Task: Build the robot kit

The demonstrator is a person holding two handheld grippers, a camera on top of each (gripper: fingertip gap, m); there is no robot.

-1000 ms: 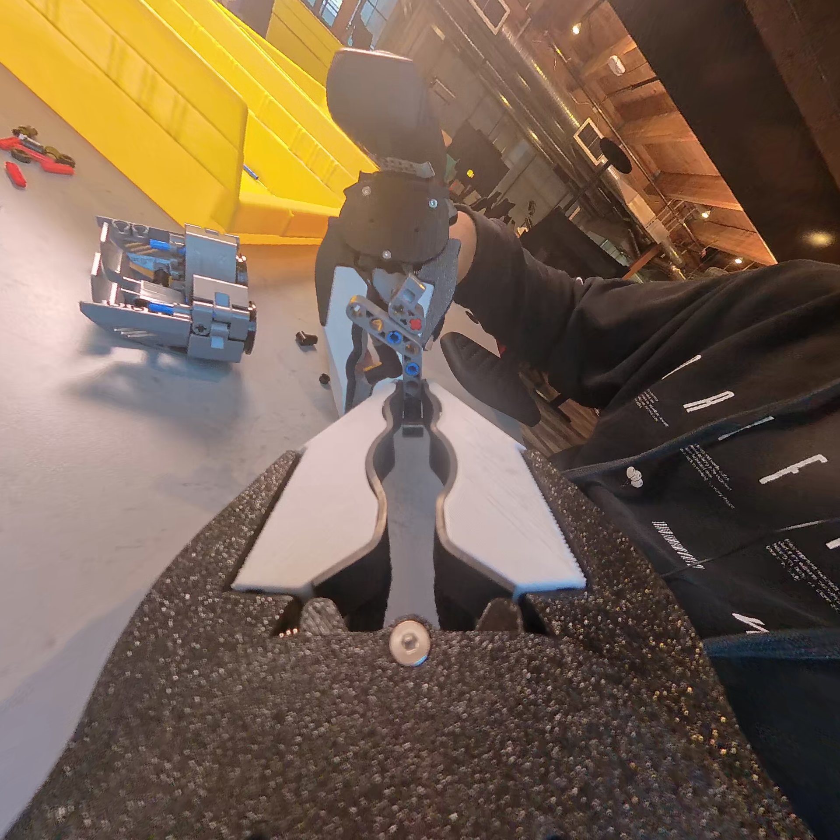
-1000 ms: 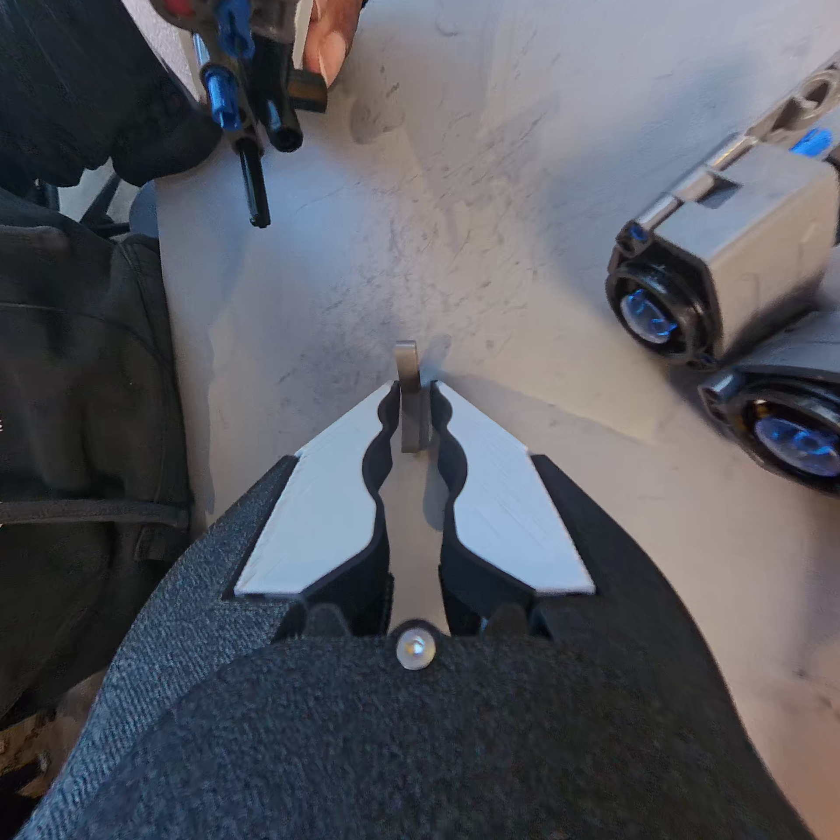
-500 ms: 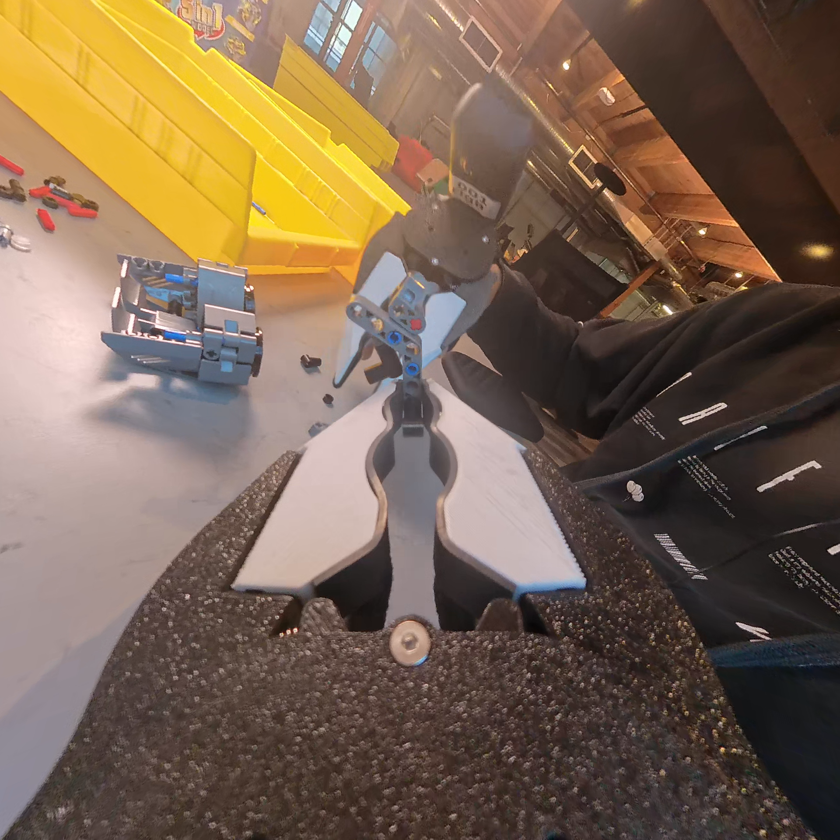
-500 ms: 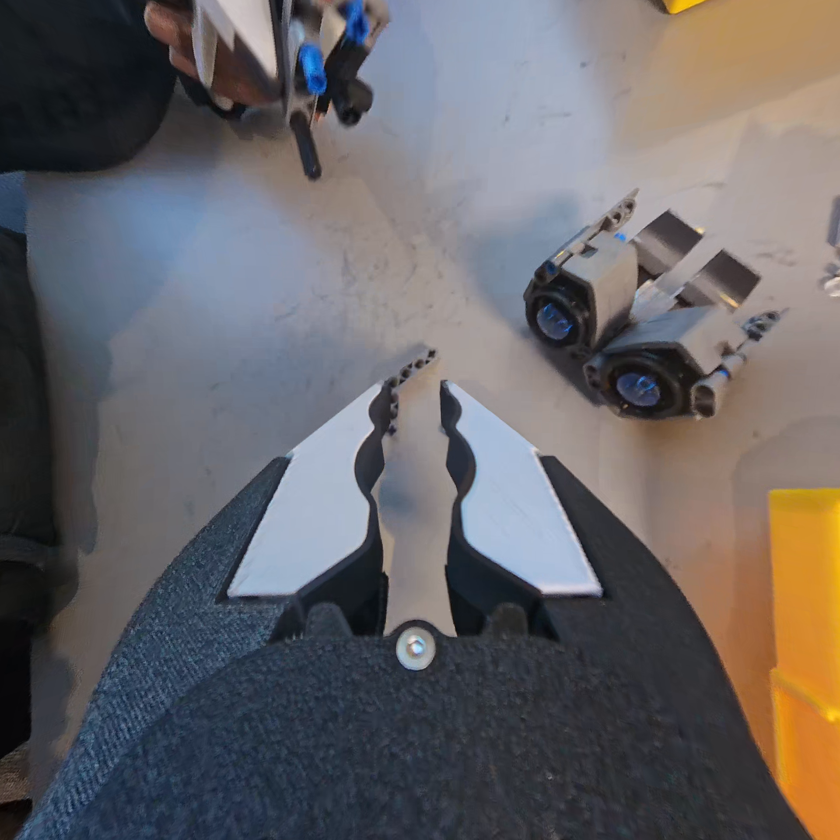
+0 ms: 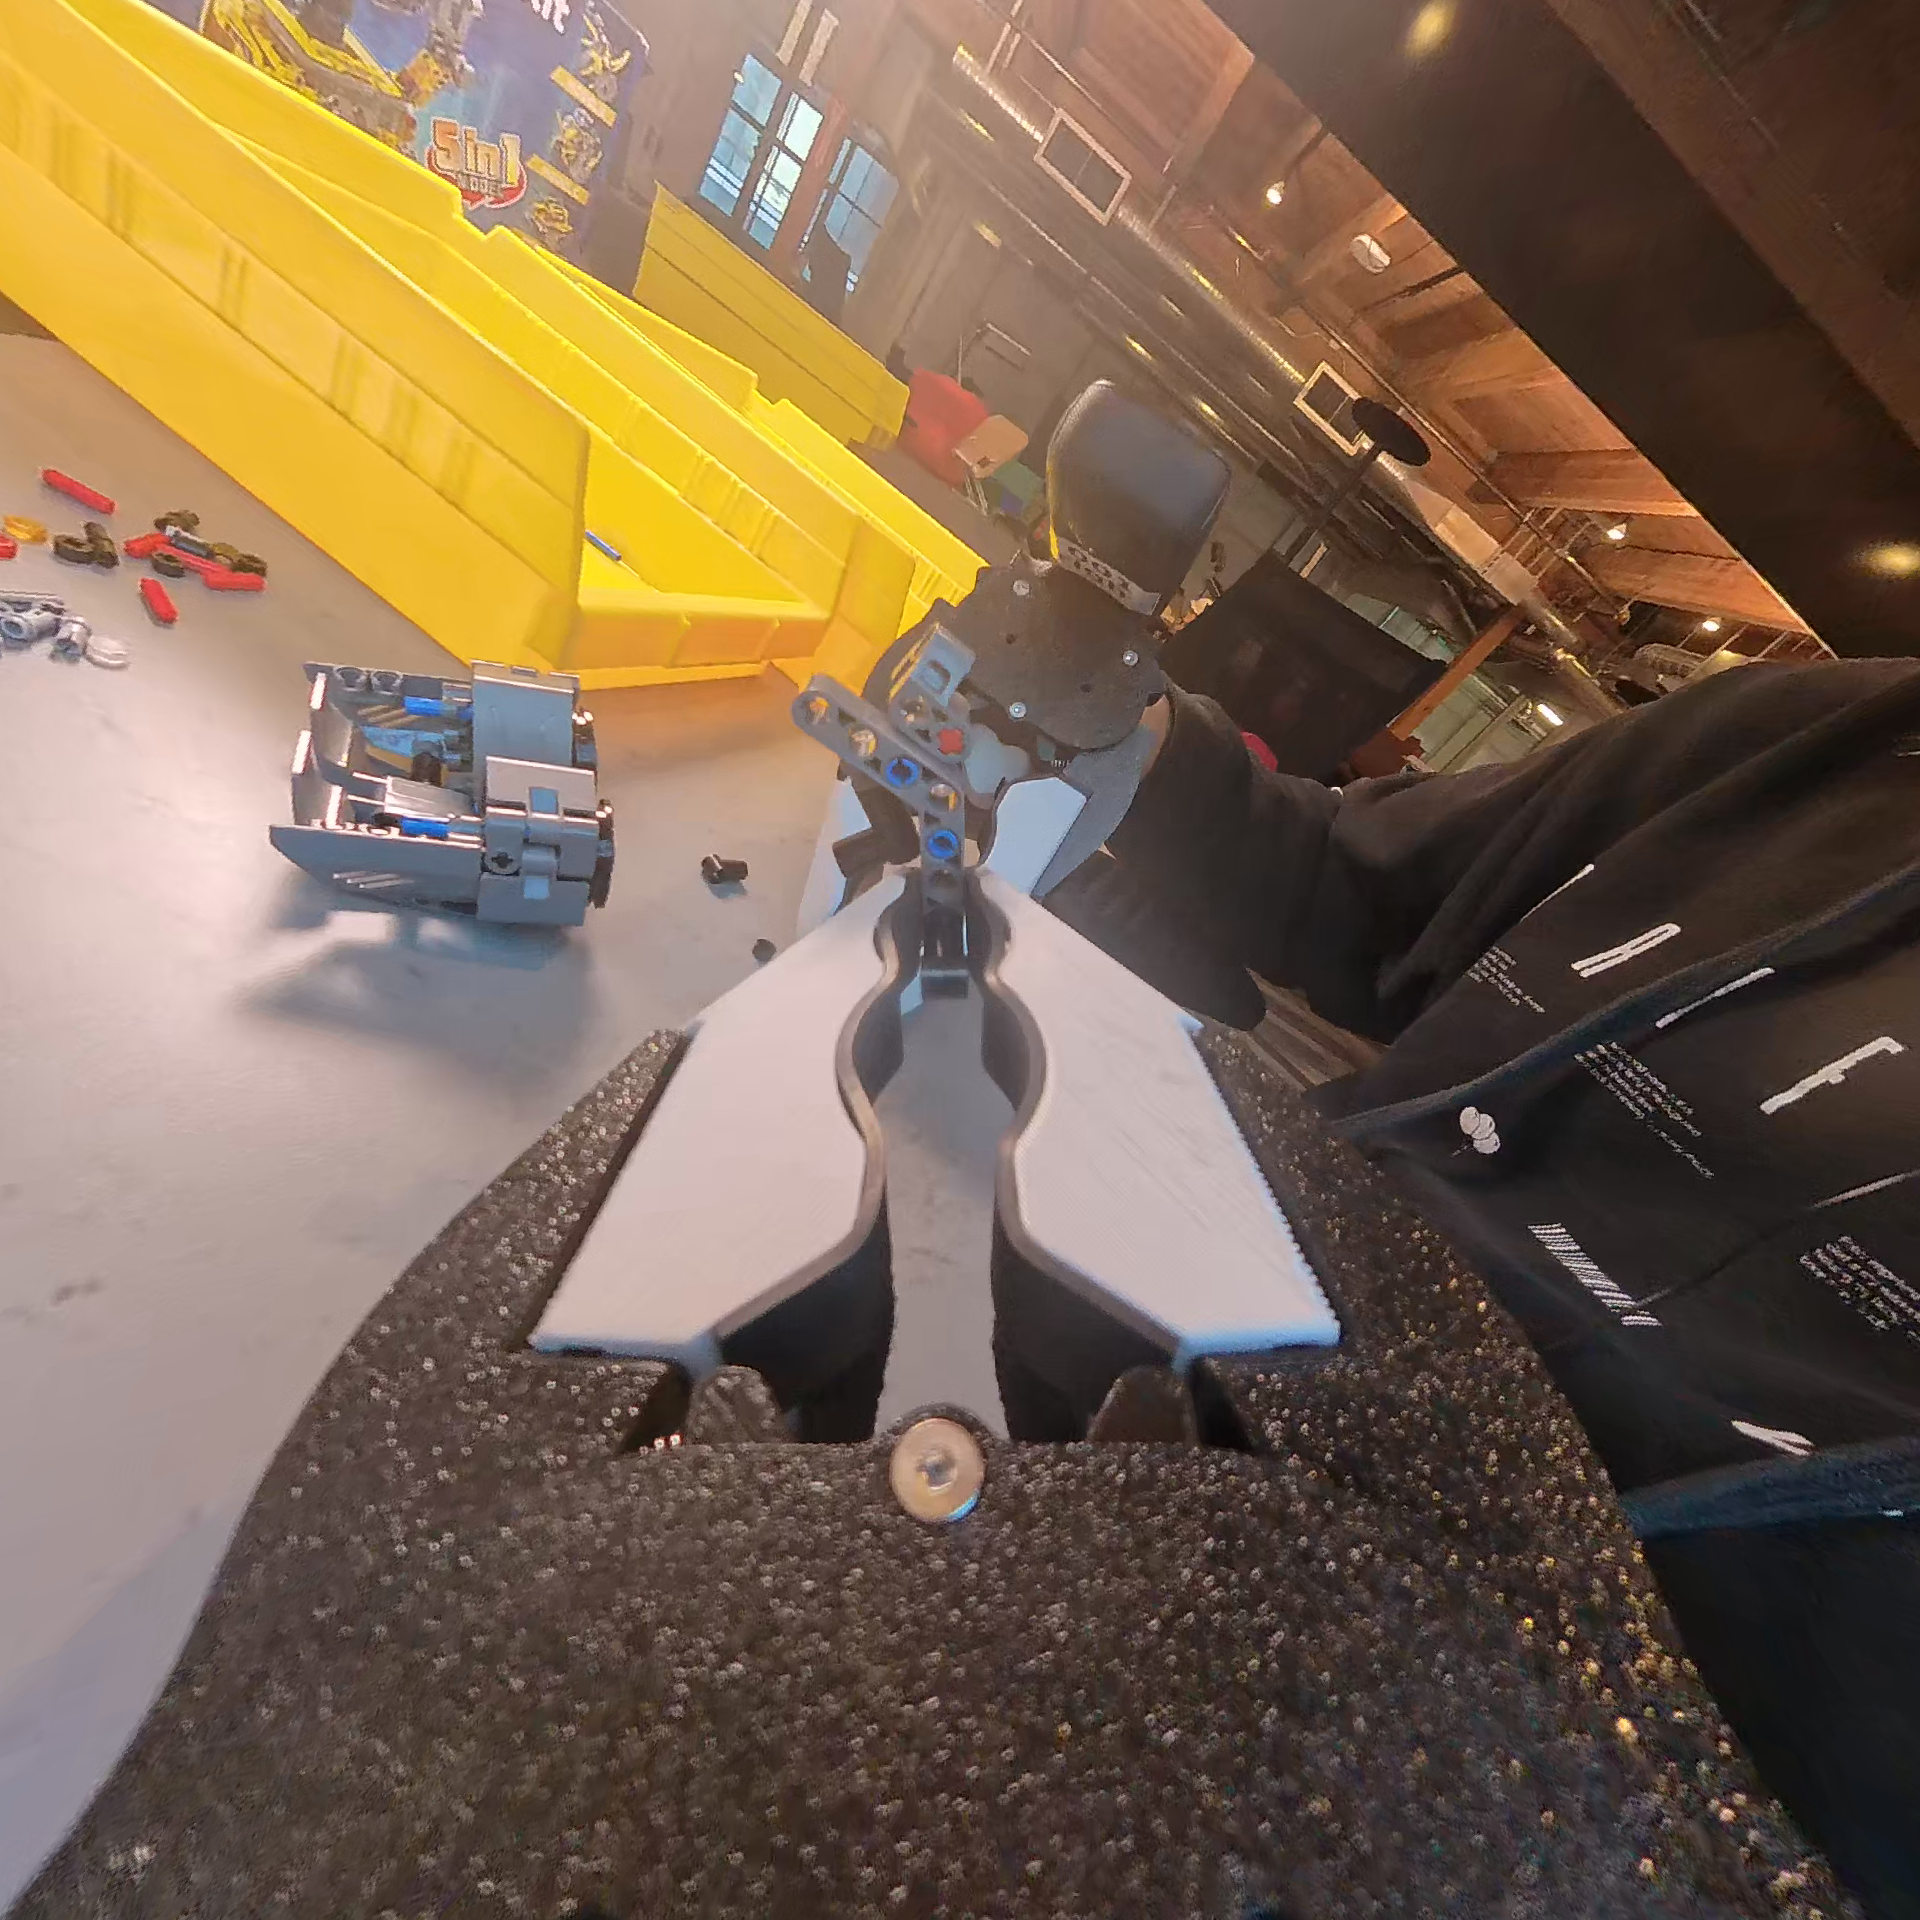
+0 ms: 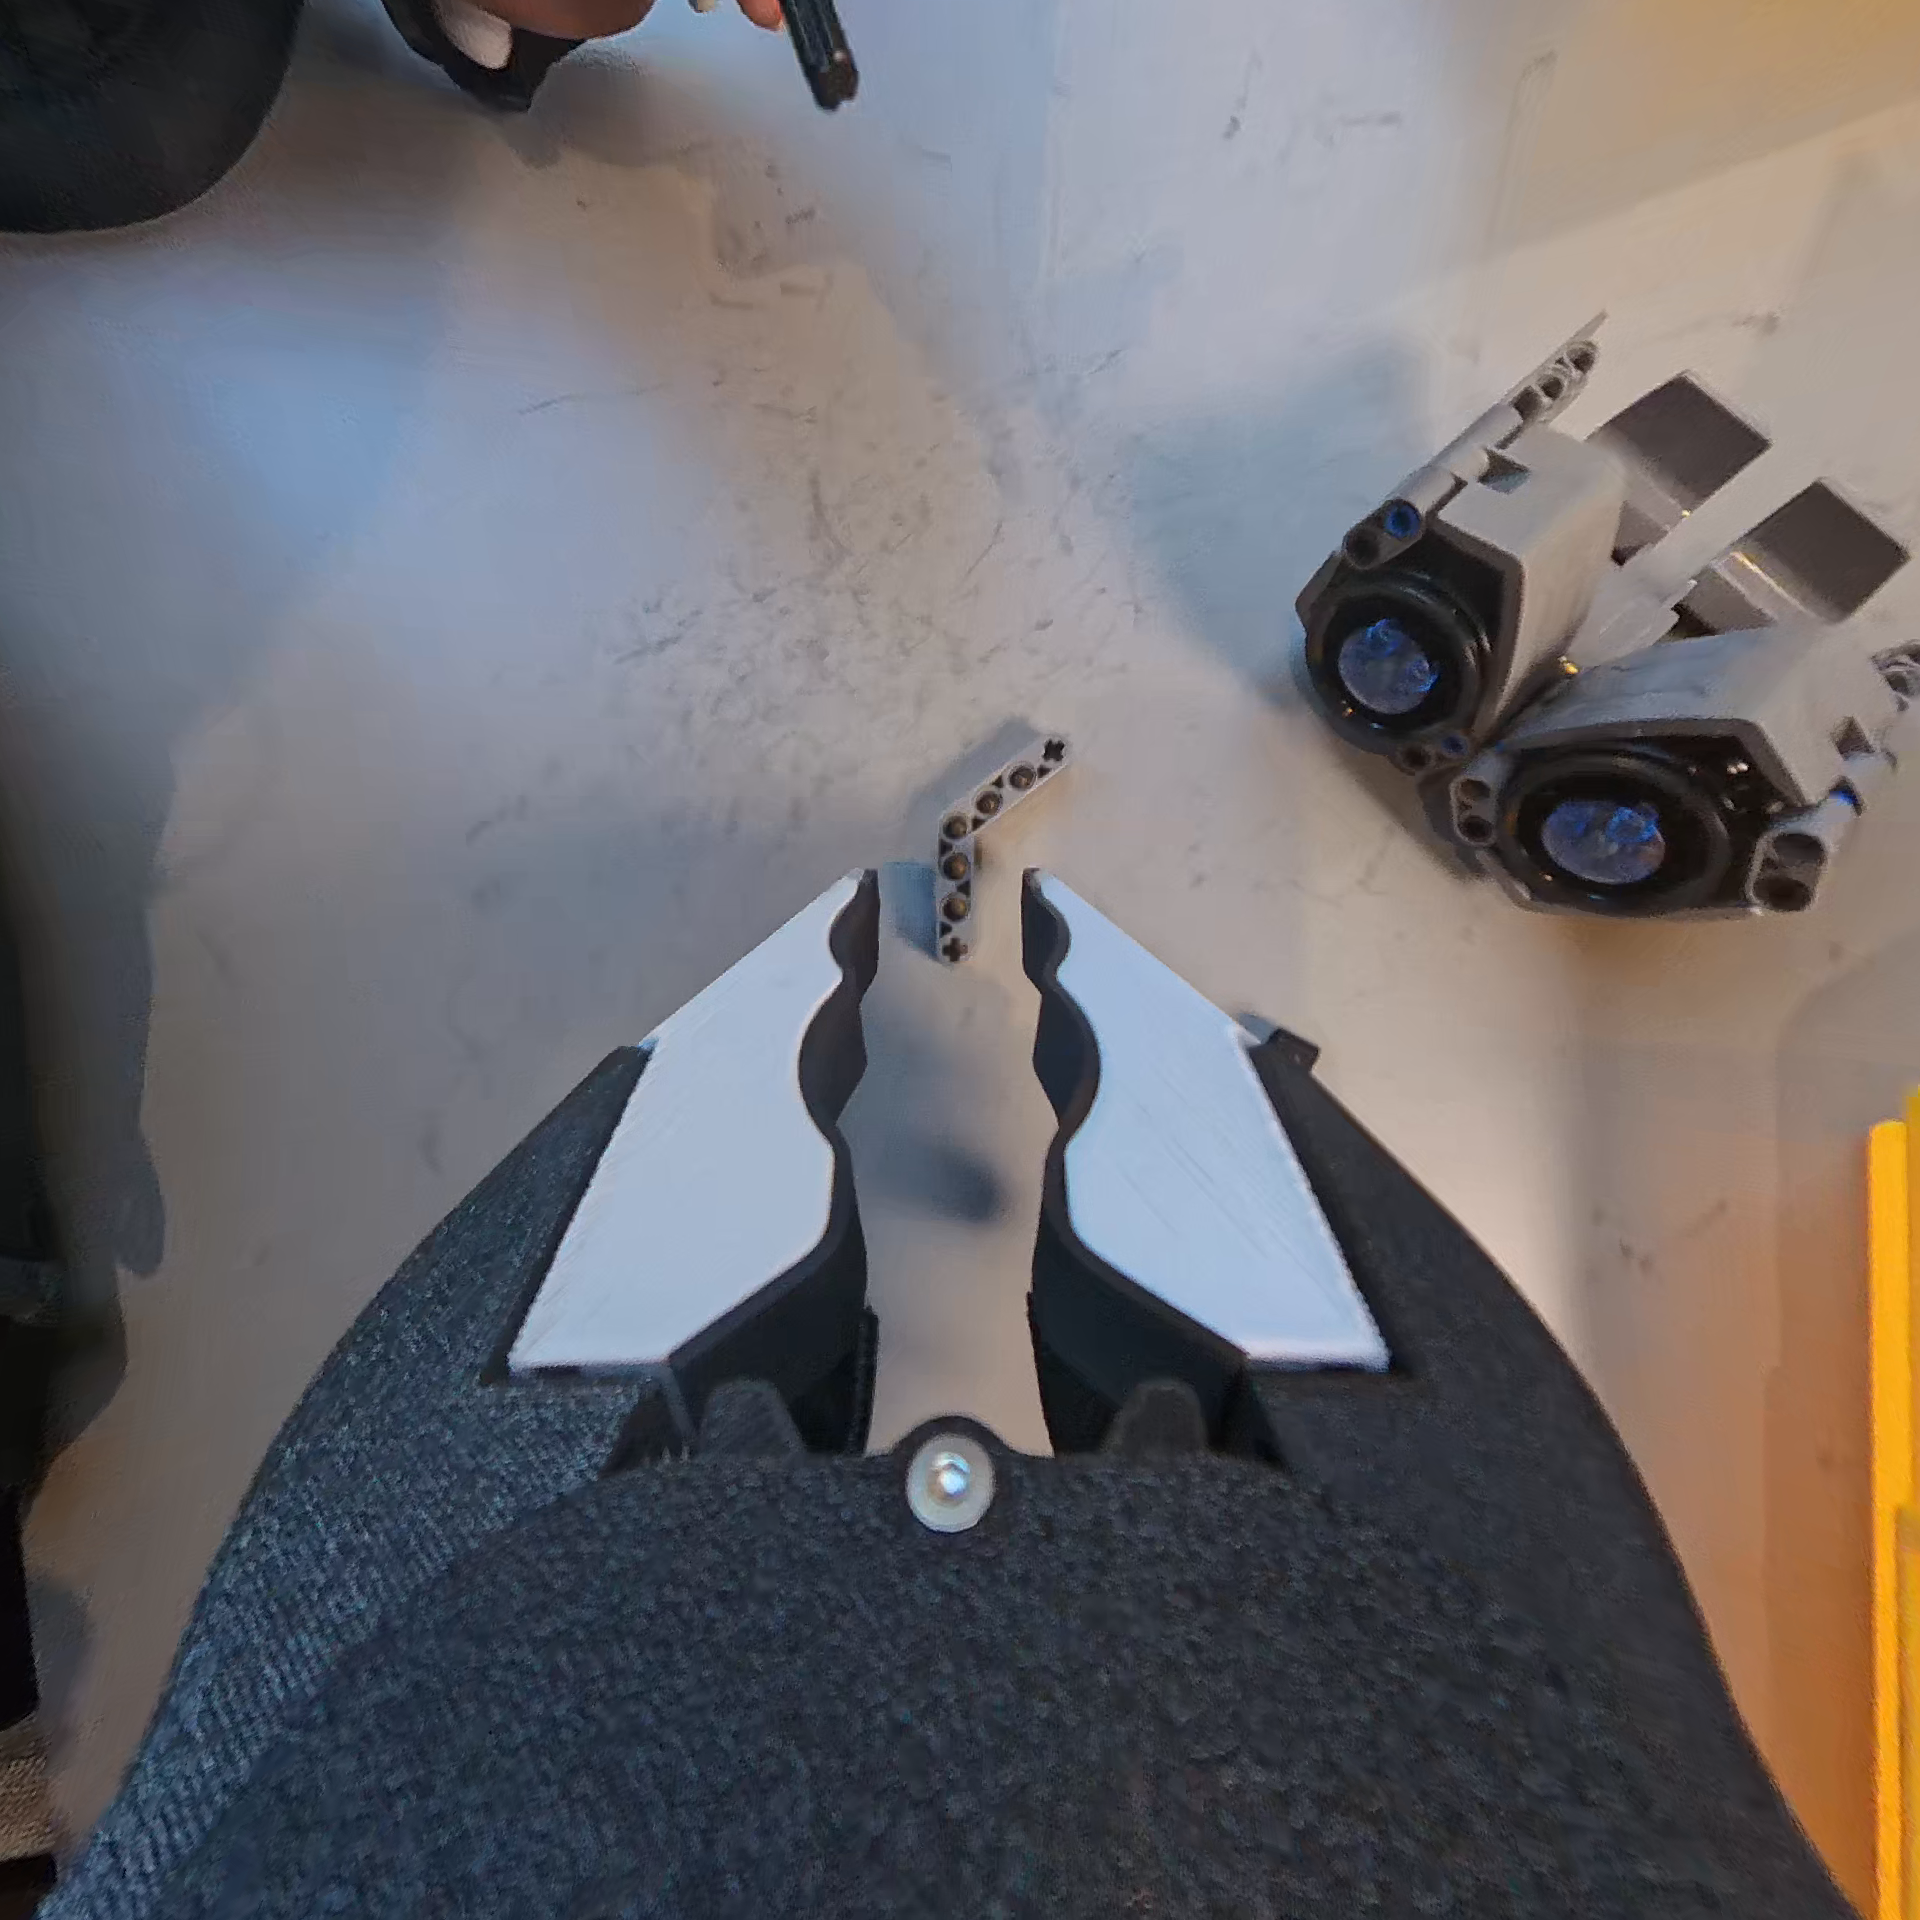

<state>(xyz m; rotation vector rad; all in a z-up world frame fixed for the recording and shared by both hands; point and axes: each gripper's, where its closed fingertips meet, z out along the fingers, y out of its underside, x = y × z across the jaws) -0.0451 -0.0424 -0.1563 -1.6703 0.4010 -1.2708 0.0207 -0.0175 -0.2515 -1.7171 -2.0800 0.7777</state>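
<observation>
My left gripper is shut on a small grey beam assembly with blue and red pins, held up above the grey table. Behind it the right gripper shows, held by a black-sleeved arm. My right gripper is open above the table; a bent grey beam with holes lies flat on the table just past its fingertips, free of both fingers. A black axle tip of the left-held assembly shows at the top edge.
A grey block model with twin round blue-centred ends lies right of the bent beam; it also shows in the left wrist view. Yellow bins line the far side, one edge at right. Small red and black parts and black pins lie scattered. Some 12 cm of space lies between my two pairs of fingers.
My right gripper opened and let go of the bent grey beam, which now lies on the table, and it pulled back upward. My left gripper kept its hold on the assembly.
</observation>
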